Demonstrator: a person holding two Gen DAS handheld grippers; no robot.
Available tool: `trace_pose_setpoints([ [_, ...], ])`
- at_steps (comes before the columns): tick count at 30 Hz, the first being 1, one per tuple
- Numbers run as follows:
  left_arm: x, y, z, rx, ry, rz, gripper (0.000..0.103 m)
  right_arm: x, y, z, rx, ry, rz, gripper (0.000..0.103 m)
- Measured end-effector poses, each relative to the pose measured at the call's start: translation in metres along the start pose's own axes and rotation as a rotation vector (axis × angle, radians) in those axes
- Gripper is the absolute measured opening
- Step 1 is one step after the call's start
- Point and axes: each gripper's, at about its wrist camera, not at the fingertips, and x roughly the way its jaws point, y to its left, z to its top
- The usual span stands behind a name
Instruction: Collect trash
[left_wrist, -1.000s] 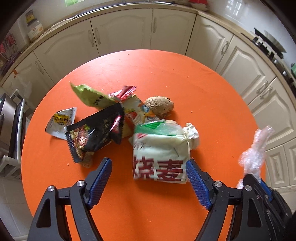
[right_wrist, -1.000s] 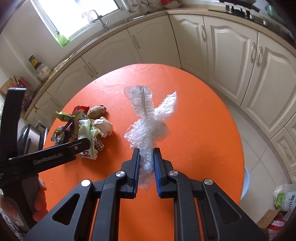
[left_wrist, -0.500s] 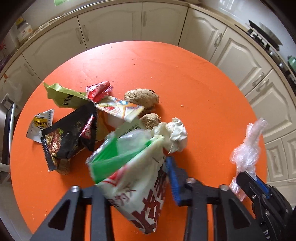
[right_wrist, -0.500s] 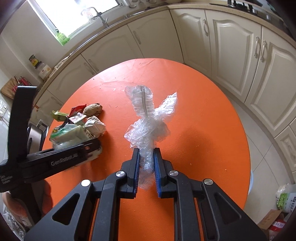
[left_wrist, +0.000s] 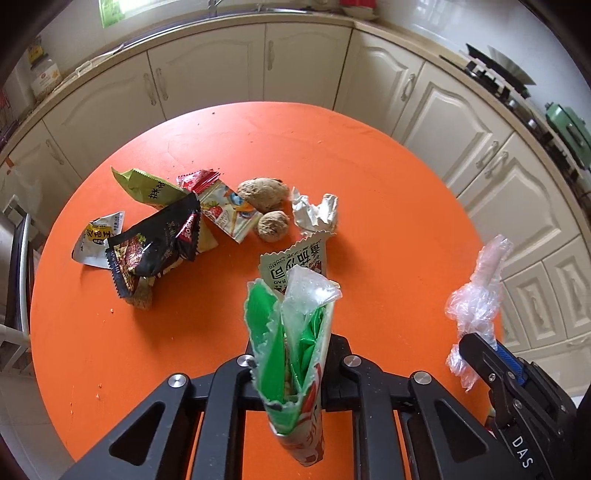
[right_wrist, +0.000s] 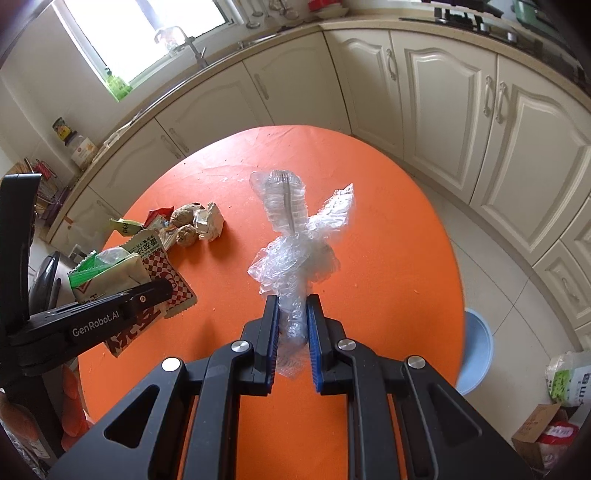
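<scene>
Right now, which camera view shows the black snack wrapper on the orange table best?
The left wrist view shows the black snack wrapper best: it lies in the open, crumpled, among other wrappers on the orange table. In the right wrist view I cannot make it out; that part of the pile is hidden behind the packet in the left claw.

Wrappers (left_wrist: 155, 236) scattered on table, snack bag (left_wrist: 295, 354) and clear plastic (right_wrist: 295, 251) lifted

A round orange bench (right_wrist: 388, 258) stands in a kitchen, ringed by cream panelled cabinet doors (right_wrist: 436, 99) with metal handles under a pale beige countertop (left_wrist: 207, 33). Daylight enters through a window (right_wrist: 147, 33) above a chrome sink tap (right_wrist: 184, 40). The floor has pale tiles (right_wrist: 517, 295); a light blue plastic basin (right_wrist: 476, 350) sits on it.
</scene>
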Motion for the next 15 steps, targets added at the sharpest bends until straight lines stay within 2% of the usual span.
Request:
trace_pose_setpoints([
  [3,-0.010,-0.007,-0.012,0.020,-0.014,-0.016,0.011,-0.015,-0.002,-0.009,0.007,-0.019,-0.010,0.014],
  [6,-0.019,0.004,-0.029,0.022,0.004,-0.041,0.011,-0.027,-0.005,-0.019,0.010,-0.029,-0.020,0.014],
  [10,-0.005,0.026,-0.049,-0.043,0.116,-0.078,0.013,-0.033,-0.009,-0.030,0.018,-0.026,-0.028,0.014],
  [11,-0.002,0.031,-0.053,-0.061,0.128,-0.081,0.018,-0.034,-0.009,-0.033,0.021,-0.024,-0.028,0.014],
  [15,-0.004,0.050,-0.070,-0.110,0.171,-0.118,0.018,-0.033,-0.009,-0.039,0.026,-0.013,-0.029,0.014],
])
